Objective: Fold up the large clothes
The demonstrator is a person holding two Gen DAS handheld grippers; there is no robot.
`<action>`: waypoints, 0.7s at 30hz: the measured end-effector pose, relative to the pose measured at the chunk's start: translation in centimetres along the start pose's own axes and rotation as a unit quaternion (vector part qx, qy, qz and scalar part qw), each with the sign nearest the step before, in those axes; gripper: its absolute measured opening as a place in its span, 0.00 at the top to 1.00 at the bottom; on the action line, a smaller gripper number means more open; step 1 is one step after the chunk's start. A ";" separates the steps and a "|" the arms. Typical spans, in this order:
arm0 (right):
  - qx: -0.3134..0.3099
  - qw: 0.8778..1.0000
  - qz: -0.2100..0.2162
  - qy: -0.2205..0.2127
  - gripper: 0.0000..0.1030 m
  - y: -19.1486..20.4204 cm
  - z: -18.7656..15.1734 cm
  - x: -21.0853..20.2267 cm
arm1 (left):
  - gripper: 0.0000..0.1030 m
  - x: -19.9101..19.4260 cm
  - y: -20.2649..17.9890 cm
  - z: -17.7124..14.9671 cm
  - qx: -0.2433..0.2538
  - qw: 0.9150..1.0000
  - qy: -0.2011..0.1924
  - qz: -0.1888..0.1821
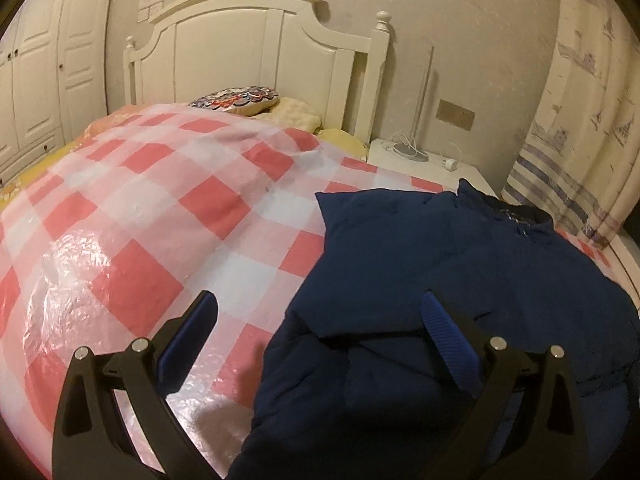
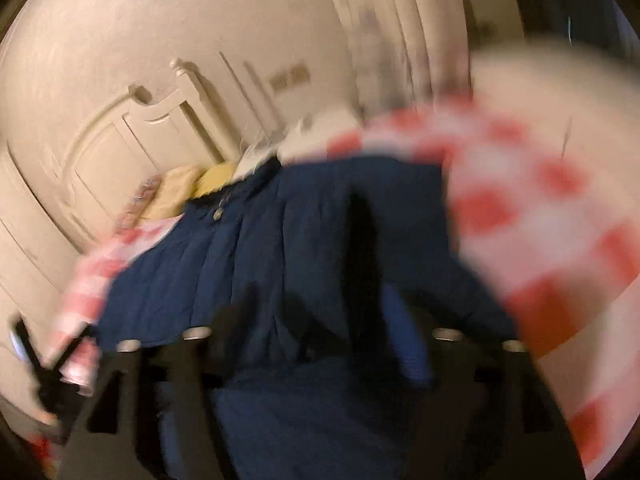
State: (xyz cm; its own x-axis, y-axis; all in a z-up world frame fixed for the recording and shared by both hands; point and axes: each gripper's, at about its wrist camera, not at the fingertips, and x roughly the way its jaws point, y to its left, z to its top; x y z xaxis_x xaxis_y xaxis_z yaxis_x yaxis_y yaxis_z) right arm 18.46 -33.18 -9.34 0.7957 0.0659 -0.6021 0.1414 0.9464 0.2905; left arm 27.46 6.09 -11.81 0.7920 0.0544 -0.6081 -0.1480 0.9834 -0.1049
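Navy jacket (image 1: 460, 280) on red/white check sheet (image 1: 160, 208); white headboard (image 1: 256, 52).

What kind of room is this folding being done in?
Most likely a home bedroom. A bed with a white headboard and pillows fills the view, white wardrobe doors line the far wall, and a curtain hangs beside a nightstand. The navy jacket lies on the bed's checkered cover.

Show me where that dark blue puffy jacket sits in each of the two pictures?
Left wrist view: the navy quilted jacket fills the lower right, lying on the pink checked cover.
Right wrist view: the jacket fills the centre and bottom, blurred.
Shared landmark: the white headboard, behind the jacket in both.
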 end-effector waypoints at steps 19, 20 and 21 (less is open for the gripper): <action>-0.208 0.974 -0.039 0.083 0.04 7.7 -1.0 10.8 | 0.02 -1.8 -1.5 2.3 0.010 0.999 -0.032 -0.013; -0.209 0.974 -0.040 0.083 0.04 7.8 -1.0 10.7 | 0.02 -1.9 -2.2 3.4 0.014 0.999 -0.028 -0.028; -0.209 0.974 -0.040 0.083 0.04 7.9 -1.0 10.7 | 0.02 -1.7 -2.9 4.4 0.021 0.999 -0.022 -0.034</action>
State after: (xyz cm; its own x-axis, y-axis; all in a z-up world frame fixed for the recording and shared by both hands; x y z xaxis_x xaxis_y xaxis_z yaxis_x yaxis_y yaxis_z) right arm 27.49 -24.66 -14.27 0.6809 0.0035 -0.7323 -0.0795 0.9944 -0.0692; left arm 29.14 3.88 -6.99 0.8252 -0.0070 -0.5648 -0.0678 0.9915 -0.1113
